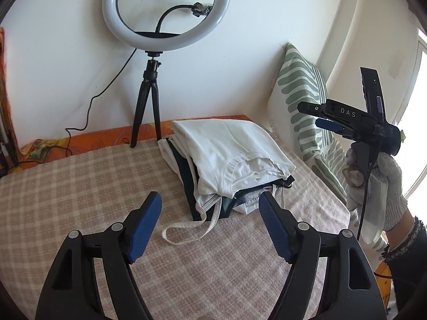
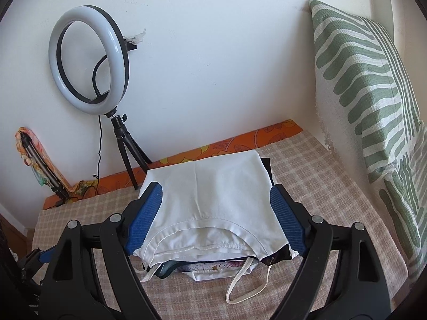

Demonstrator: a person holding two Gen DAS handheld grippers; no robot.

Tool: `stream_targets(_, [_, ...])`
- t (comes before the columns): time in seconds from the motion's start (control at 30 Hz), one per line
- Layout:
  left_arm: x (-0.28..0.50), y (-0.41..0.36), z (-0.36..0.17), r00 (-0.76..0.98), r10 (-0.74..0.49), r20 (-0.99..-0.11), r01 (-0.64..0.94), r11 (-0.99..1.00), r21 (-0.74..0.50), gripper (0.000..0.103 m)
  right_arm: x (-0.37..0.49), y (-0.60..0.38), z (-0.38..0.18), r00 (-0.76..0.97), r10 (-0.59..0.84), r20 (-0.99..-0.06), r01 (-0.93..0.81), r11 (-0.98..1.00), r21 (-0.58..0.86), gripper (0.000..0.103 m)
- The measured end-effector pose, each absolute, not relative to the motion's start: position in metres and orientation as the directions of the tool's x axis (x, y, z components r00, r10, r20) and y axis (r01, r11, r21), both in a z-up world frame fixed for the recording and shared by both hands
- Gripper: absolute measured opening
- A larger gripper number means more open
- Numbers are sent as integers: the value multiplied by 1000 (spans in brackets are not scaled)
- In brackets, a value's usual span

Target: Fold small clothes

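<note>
Folded white cotton tee (image 1: pixel 226 146) sits on top of a small stack of folded clothes (image 1: pixel 213 202) (dark garment + a printed one underneath), on the pink-beige checked cloth (image 1: pixel 93 186) covering the bed, near the far right corner by the green-and-white leaf-print cushion (image 1: pixel 301 98).

Left tongs (image 1: pixel 210 229) are spread wide w/ nothing between the blue pads, held above the cloth just short of the stack. Right tongs (image 2: pixel 216 221) also spread wide; in the right wrist view the pads frame the tee's sides but don't look to be pressing it. In the left view they sit off to the right, held by a hand in a white knit glove (image 1: pixel 379 184), clear of the pile.

Risks, as I judge them:
- Thin white strap loop (image 1: pixel 186 229) trails out of the stack front. A tong tip passing low could snag it and drag the pile apart.
- Stack edges aren't aligned, so a bump from either tong could slide the tee off.
- White ring light on black tripod (image 1: pixel 165 8) stands just behind the pile, cable (image 1: pixel 90 106) trailing; a wide arm sweep could tip it onto the clothes.
</note>
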State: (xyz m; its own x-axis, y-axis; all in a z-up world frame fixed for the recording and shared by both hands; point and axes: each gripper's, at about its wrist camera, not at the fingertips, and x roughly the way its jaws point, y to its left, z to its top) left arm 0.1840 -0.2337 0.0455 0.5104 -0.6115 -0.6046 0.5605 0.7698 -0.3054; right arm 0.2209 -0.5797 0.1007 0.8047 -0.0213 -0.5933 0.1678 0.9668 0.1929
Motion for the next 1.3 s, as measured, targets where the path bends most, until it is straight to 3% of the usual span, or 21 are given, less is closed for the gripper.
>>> stream_targets(0.47, [106, -178, 57, 590, -581, -561, 569, 792, -222, 79, 132, -519, 93, 832, -41, -553, 141, 980, 140, 103])
stream_targets(1.07, [71, -156, 26, 675, -474, -565, 532, 844, -73, 83, 76, -456, 47, 848, -93, -522, 159, 984, 83, 103])
stream_targets(1.3, [69, -158, 10, 673, -447, -589, 525, 850, -45, 88, 61, -443, 32, 878, -175, -446, 212, 977, 35, 103])
